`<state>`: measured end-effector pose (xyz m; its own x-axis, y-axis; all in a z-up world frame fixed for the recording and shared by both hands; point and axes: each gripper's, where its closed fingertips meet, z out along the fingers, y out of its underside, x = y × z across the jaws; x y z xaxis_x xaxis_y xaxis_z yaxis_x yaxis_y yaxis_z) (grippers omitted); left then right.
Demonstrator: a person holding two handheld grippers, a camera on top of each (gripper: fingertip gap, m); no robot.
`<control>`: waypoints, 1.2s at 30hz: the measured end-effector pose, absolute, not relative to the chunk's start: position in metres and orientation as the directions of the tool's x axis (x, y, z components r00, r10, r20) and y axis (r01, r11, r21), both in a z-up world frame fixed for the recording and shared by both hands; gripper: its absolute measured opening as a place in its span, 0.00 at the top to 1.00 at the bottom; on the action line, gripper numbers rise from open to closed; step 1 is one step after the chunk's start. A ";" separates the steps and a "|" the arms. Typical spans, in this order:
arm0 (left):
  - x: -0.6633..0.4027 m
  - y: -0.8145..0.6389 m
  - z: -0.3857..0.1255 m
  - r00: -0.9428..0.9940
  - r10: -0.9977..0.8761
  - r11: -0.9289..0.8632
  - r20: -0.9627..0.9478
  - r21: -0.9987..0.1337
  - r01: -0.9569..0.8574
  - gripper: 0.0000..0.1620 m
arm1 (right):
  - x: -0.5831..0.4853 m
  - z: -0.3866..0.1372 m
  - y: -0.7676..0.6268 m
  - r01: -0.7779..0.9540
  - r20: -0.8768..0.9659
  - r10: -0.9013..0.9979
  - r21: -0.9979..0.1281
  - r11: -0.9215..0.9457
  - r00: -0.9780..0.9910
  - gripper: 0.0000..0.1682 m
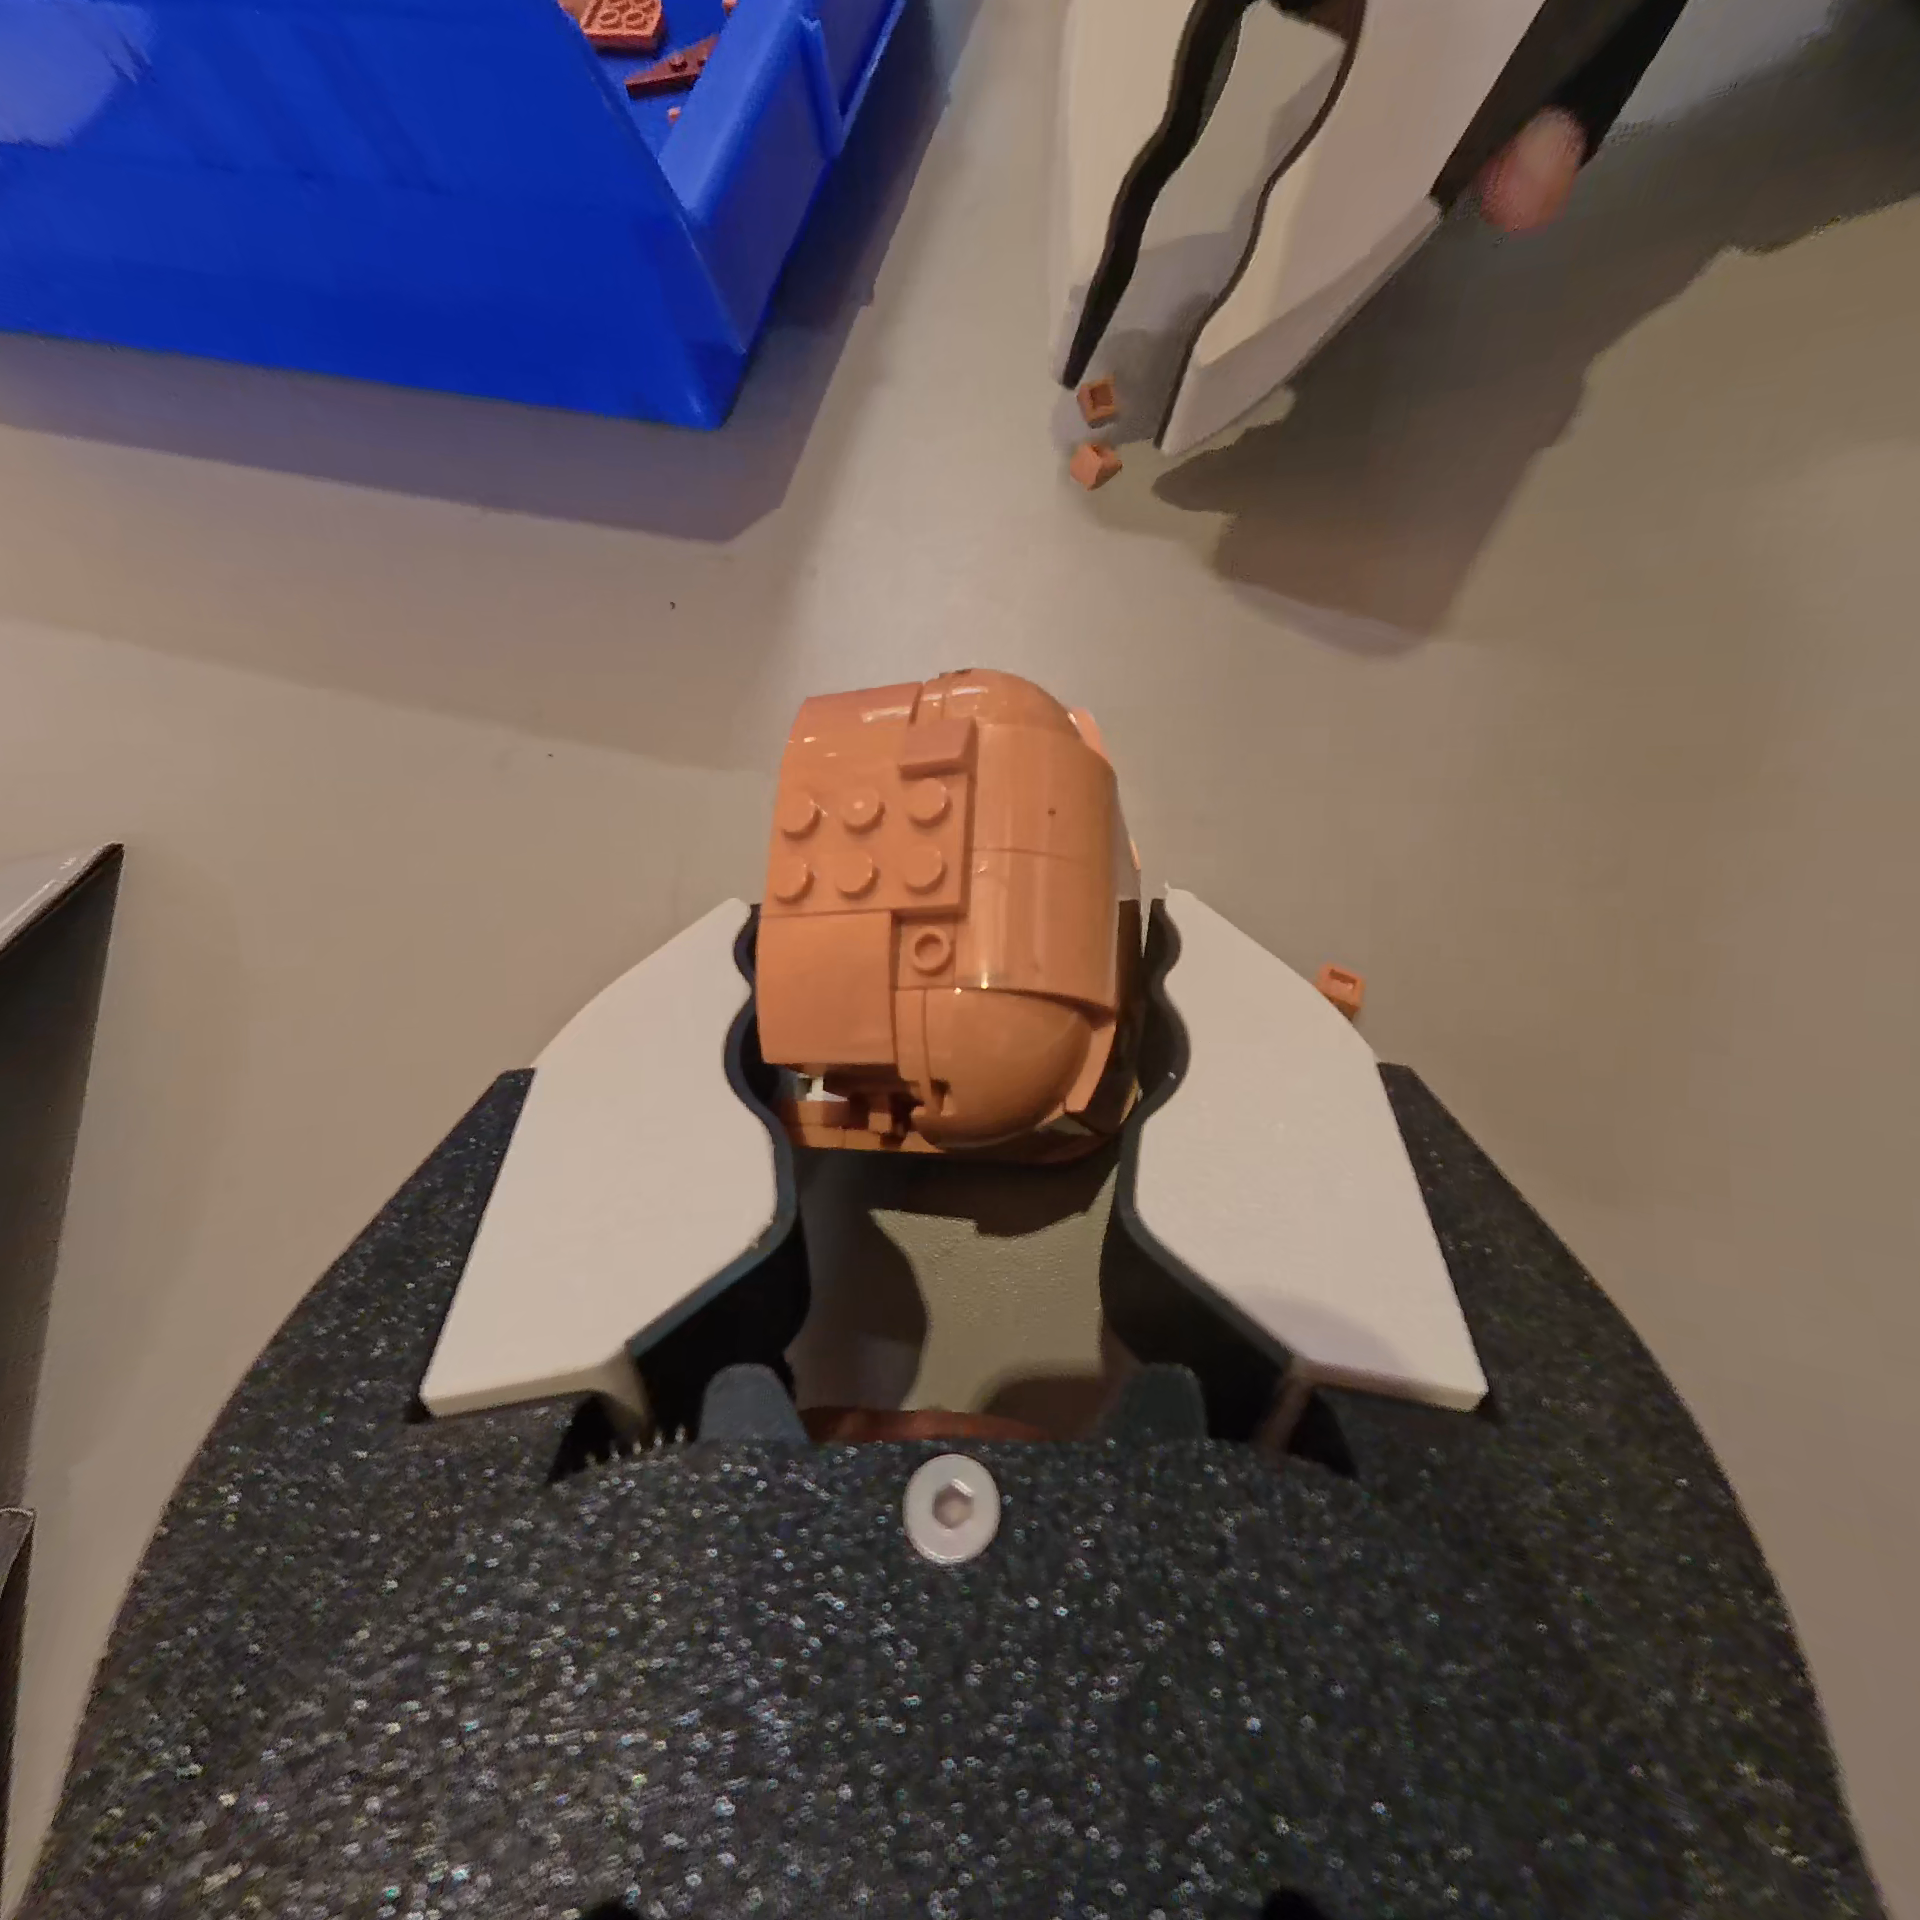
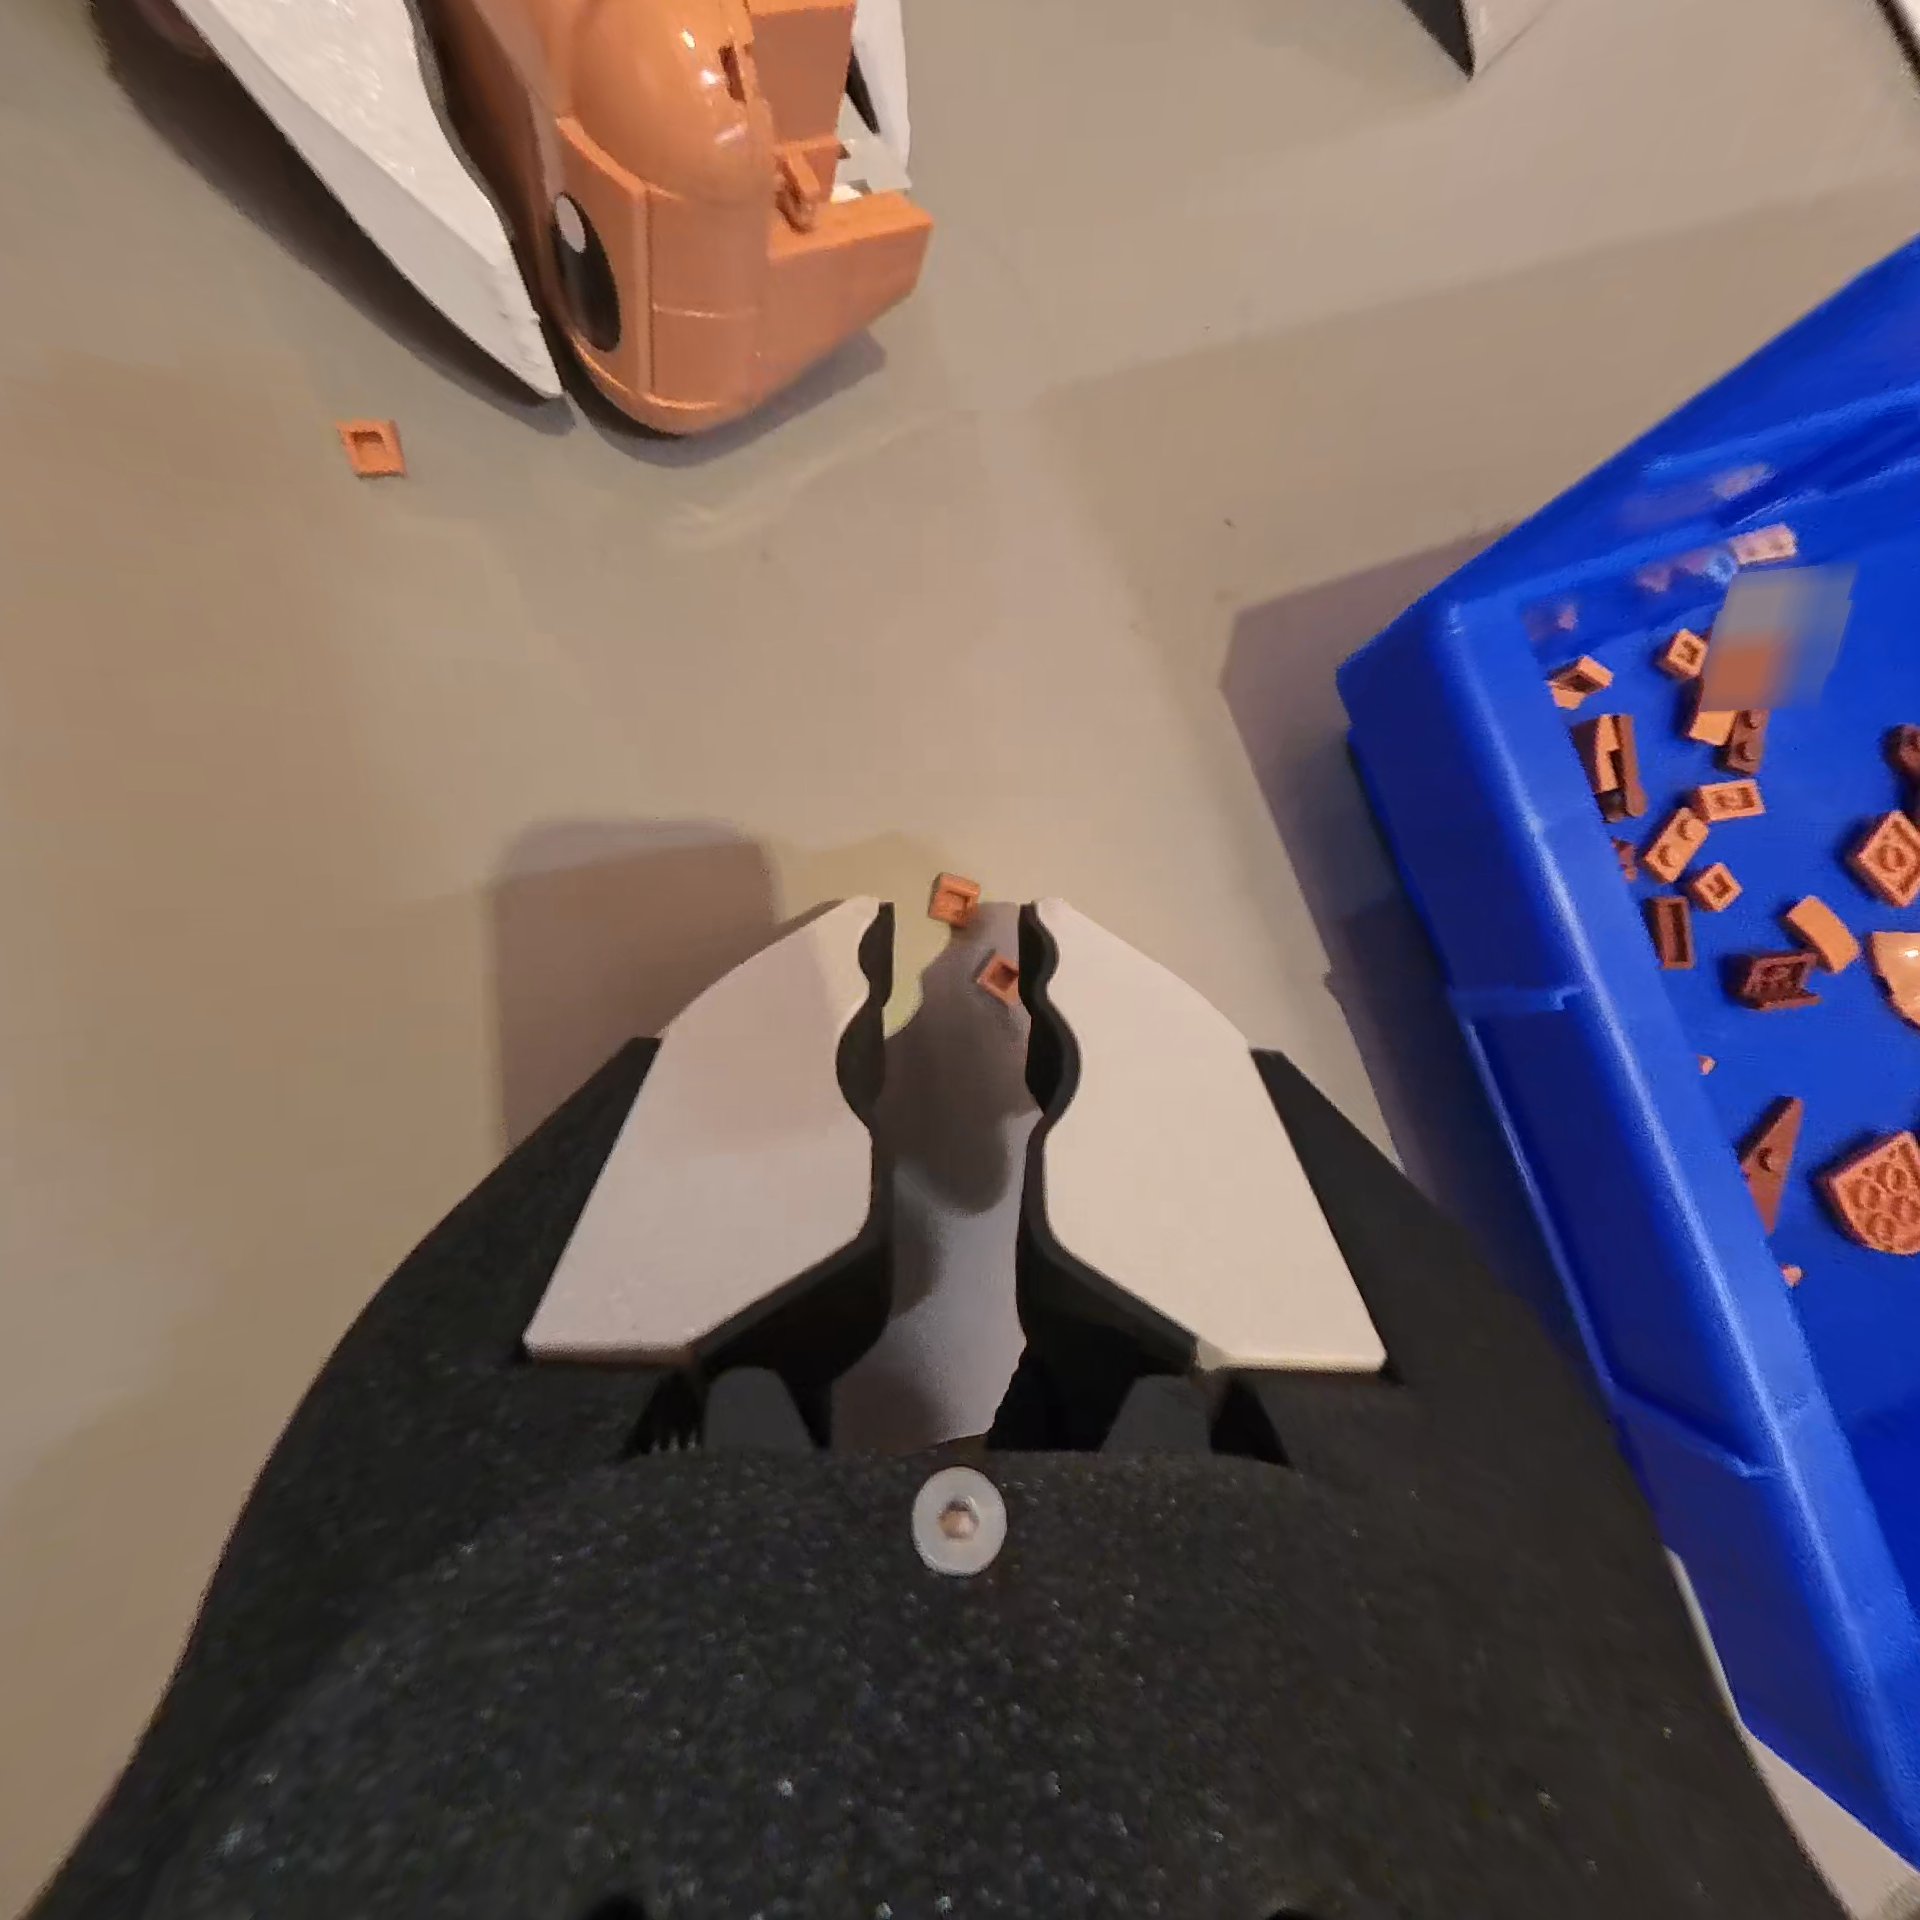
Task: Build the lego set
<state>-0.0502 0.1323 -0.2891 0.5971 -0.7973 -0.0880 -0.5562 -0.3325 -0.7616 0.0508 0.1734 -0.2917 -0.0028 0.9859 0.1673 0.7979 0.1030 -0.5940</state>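
Note:
My left gripper (image 1: 956, 909) is shut on a rounded tan lego model (image 1: 935, 883), holding it by its sides with the studded face up. The model also shows in the right wrist view (image 2: 717, 208), where a dark oval eye shows on it, with a white finger (image 2: 416, 208) beside it. My right gripper (image 2: 956, 920) is open, low over the table. One tiny tan piece (image 2: 1001, 977) lies between its fingers, near the right finger. A second (image 2: 954, 899) lies just past the tips. Both pieces (image 1: 1099, 400) (image 1: 1093, 464) show by the right gripper (image 1: 1122, 405) in the left wrist view.
A blue bin (image 2: 1455, 831) with several loose tan and brown pieces stands to the right of my right gripper; it is at the top left of the left wrist view (image 1: 416, 260). A third tiny piece (image 2: 371, 449) lies by the model. A dark box edge (image 1: 52, 1039) is at the left. The tips of one gripper are about 12 centimetres away from the tips of the other.

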 end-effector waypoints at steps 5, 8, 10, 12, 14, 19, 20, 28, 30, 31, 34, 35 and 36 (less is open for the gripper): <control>-0.050 0.131 -0.289 0.587 -0.805 -0.326 -0.084 -0.765 -0.556 0.58 | 0.045 -0.299 0.175 0.814 0.142 0.990 -0.576 0.077 0.007 0.93; -0.049 0.129 -0.289 0.575 -0.815 -0.324 -0.067 -0.771 -0.549 0.57 | 0.043 -0.299 0.172 0.813 0.128 0.992 -0.577 0.076 -0.002 0.95; -0.049 0.129 -0.289 0.573 -0.817 -0.323 -0.065 -0.771 -0.549 0.57 | 0.041 -0.298 0.171 0.807 0.135 0.991 -0.583 0.090 -0.013 0.95; -0.048 0.128 -0.289 0.568 -0.820 -0.319 -0.067 -0.771 -0.551 0.57 | 0.033 -0.293 0.167 0.778 0.143 0.989 -0.618 0.112 -0.029 0.95; -0.048 0.127 -0.289 0.565 -0.823 -0.319 -0.064 -0.771 -0.552 0.57 | 0.021 -0.280 0.162 0.720 0.146 0.988 -0.681 0.135 -0.047 0.96; -0.051 0.125 -0.280 0.544 -0.837 -0.286 -0.052 -0.807 -0.517 0.57 | -0.012 -0.232 0.142 0.501 0.017 0.994 -0.863 0.070 -0.110 0.96; -0.053 0.126 -0.276 0.544 -0.837 -0.271 -0.058 -0.820 -0.504 0.57 | -0.017 -0.224 0.137 0.461 -0.032 0.991 -0.887 0.033 -0.133 0.96; -0.059 0.122 -0.214 0.505 -0.815 0.075 -0.285 -0.915 -0.396 0.60 | -0.036 -0.179 0.109 0.299 -0.524 0.774 -0.848 -0.437 -0.355 0.96; -0.051 0.112 -0.197 0.470 -0.796 0.224 -0.381 -0.907 -0.356 0.66 | -0.039 -0.178 0.101 0.344 -0.650 0.652 -0.760 -0.552 -0.390 0.96; -0.047 0.106 -0.191 0.455 -0.781 0.291 -0.428 -0.894 -0.342 0.68 | -0.042 -0.179 0.098 0.370 -0.700 0.596 -0.714 -0.594 -0.394 0.96; -0.043 0.099 -0.186 0.427 -0.714 0.428 -0.555 -0.829 -0.361 0.74 | -0.049 -0.188 0.091 0.429 -0.790 0.486 -0.612 -0.664 -0.374 0.96; -0.042 0.098 -0.186 0.417 -0.699 0.451 -0.581 -0.810 -0.374 0.76 | -0.051 -0.191 0.091 0.438 -0.809 0.466 -0.587 -0.681 -0.359 0.96; -0.042 0.098 -0.187 0.413 -0.687 0.466 -0.598 -0.799 -0.380 0.78 | -0.053 -0.192 0.089 0.447 -0.821 0.447 -0.569 -0.690 -0.354 0.96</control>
